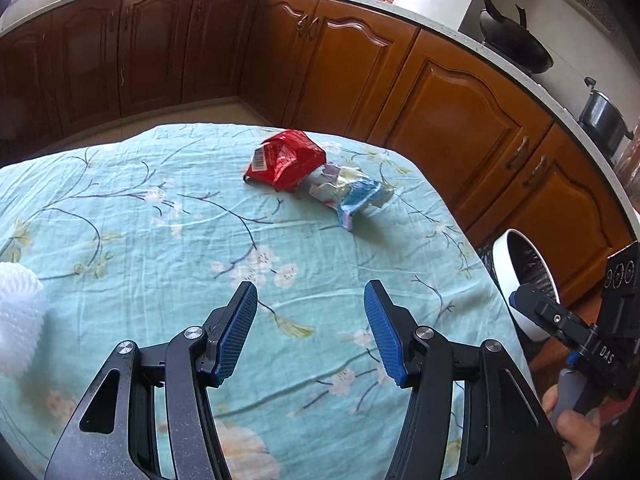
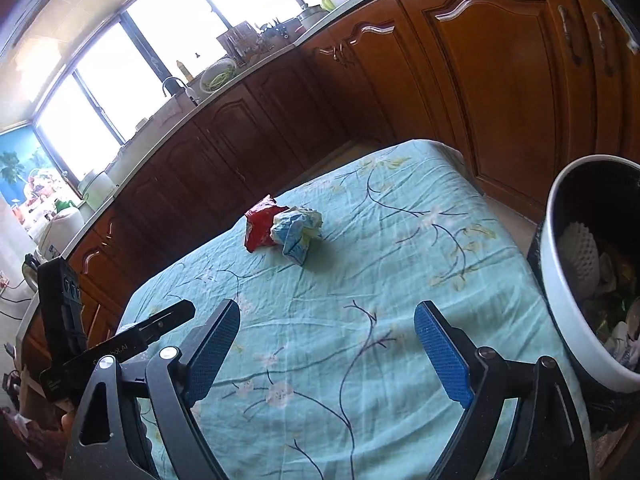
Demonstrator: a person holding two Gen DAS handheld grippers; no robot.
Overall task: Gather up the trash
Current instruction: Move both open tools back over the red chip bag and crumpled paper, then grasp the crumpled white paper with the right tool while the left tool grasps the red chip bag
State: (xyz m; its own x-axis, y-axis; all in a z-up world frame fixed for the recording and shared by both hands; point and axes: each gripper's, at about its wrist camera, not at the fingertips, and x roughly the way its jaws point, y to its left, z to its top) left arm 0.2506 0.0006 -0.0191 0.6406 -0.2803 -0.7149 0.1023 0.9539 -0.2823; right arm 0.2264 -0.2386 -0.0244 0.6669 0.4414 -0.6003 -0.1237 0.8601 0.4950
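Two pieces of trash lie touching near the table's far end: a crumpled red wrapper [image 1: 284,160] [image 2: 260,228] and a crumpled blue-and-white wrapper [image 1: 352,192] [image 2: 298,228]. A white foam net [image 1: 18,304] rests on the cloth at the left edge of the left wrist view. My left gripper [image 1: 311,292] hovers open over the cloth, well short of the wrappers, nothing between its blue pads. My right gripper [image 2: 328,312] is also open and empty, wider, over the table's near part. A white trash bin [image 2: 560,280] [image 1: 506,264] stands beside the table on the right, holding another foam net [image 2: 576,252] and scraps.
A teal floral cloth [image 1: 160,220] [image 2: 400,240] covers the table. Brown kitchen cabinets [image 1: 340,72] run behind it and along the right. A hand grips the right gripper's body [image 1: 592,344] past the table's right edge; the left gripper's body [image 2: 120,340] shows at left.
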